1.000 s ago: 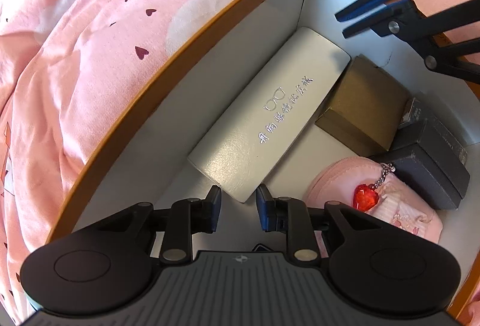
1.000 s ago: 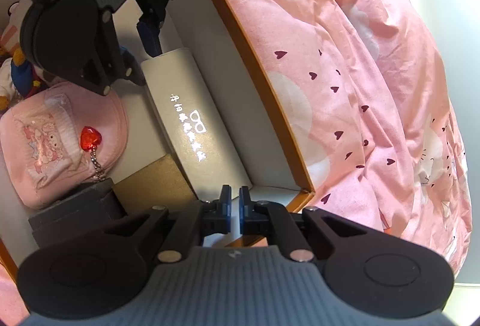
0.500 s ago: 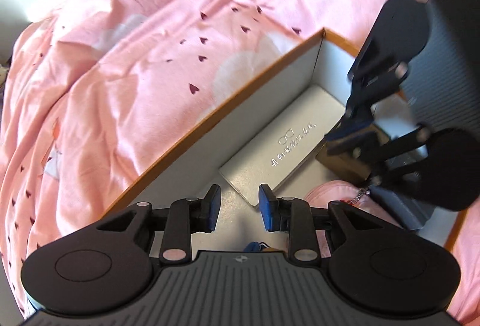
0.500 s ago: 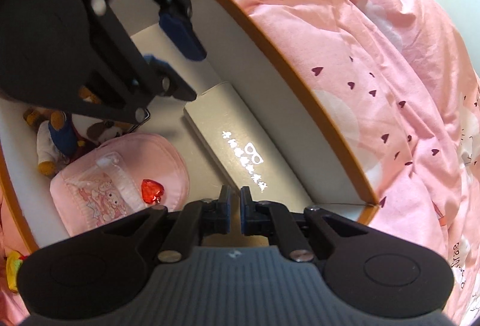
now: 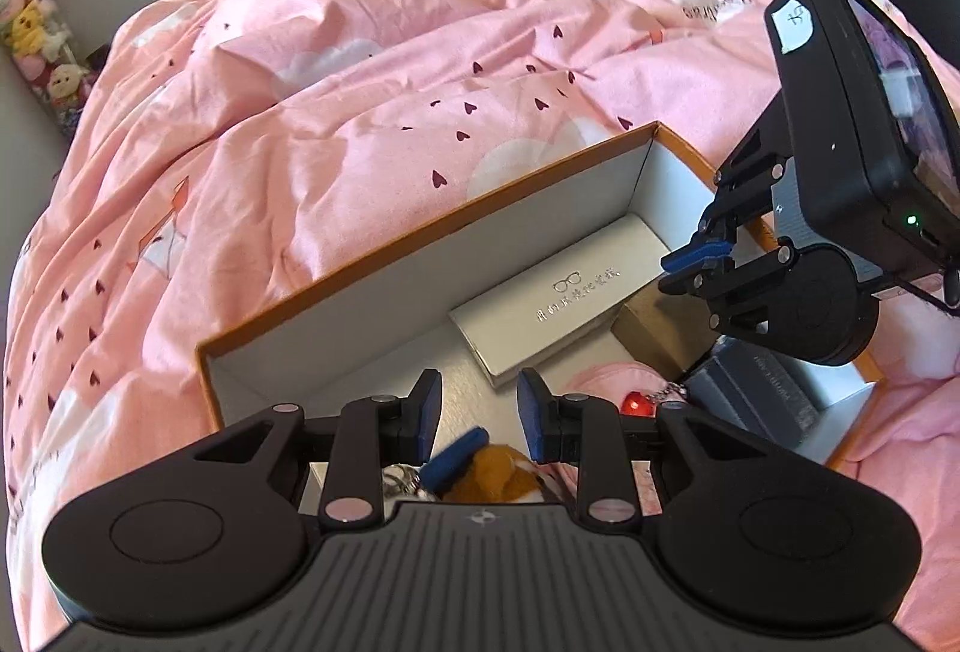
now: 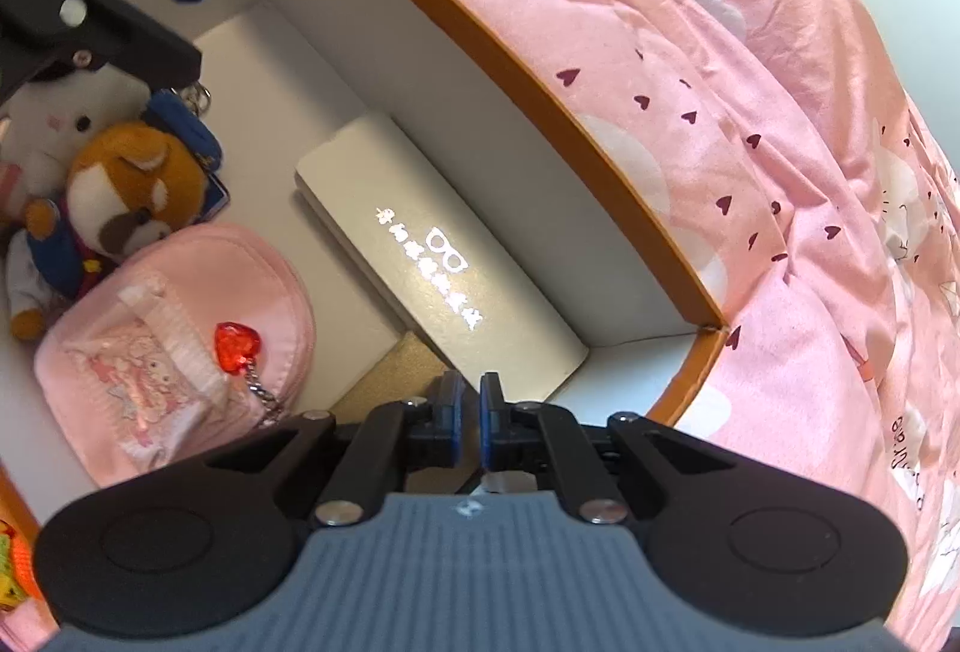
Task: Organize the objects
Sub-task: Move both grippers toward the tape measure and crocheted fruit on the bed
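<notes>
An orange-rimmed box [image 5: 420, 238] with white inside walls lies on the bed. In it a white glasses case [image 5: 570, 301] lies along the far wall; it also shows in the right wrist view [image 6: 438, 268]. Beside it are a brown box [image 5: 654, 328], dark grey boxes [image 5: 756, 400], a pink pouch [image 6: 180, 340] with a red heart charm [image 6: 237, 346], and plush toys [image 6: 129, 190]. My left gripper [image 5: 480, 412] is open and empty above the box's near end. My right gripper [image 6: 471, 412] is shut and empty over the far corner; it also shows in the left wrist view [image 5: 696, 268].
A pink duvet [image 5: 360, 81] with small hearts surrounds the box on all sides. Plush toys [image 5: 36, 33] stand on a shelf at the far left wall. A white wall rises behind the bed.
Both grippers have risen and pulled back from the box, so more of the box and bed shows. The glasses case stays where it lay. The jaws have not changed.
</notes>
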Demonstrator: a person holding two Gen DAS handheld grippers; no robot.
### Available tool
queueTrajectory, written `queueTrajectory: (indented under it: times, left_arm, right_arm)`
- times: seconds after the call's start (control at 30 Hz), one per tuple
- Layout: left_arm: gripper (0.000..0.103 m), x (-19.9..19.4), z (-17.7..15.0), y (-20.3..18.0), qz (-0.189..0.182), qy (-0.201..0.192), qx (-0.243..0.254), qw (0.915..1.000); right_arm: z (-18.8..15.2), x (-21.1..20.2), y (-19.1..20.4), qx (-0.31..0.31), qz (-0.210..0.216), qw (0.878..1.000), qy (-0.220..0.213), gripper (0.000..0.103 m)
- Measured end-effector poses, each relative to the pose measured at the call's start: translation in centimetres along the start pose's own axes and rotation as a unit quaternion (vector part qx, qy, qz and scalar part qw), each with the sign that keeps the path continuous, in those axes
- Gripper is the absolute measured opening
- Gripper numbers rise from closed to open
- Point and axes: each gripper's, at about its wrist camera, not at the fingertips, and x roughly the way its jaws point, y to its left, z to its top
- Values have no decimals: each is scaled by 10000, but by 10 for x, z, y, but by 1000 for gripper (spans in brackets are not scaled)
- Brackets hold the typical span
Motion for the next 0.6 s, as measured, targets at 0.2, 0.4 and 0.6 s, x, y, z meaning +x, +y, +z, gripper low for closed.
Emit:
queueTrajectory:
  times: [0.2, 0.4, 0.6]
  left_arm:
    - [33, -40, -42, -16, 175, -377, -307, 9987]
    - [33, -79, -87, -43, 268, -532, -276, 9978]
    - [33, -84, -108, -52, -99, -400, -111, 9991]
  right_arm:
    - [-13, -44, 27, 227, 33, 9976, -653, 6]
    - [-39, -100, 68, 431, -58, 9880, -1480, 9]
    - [-73, -133, 109, 969, -317, 9697, -2219, 35]
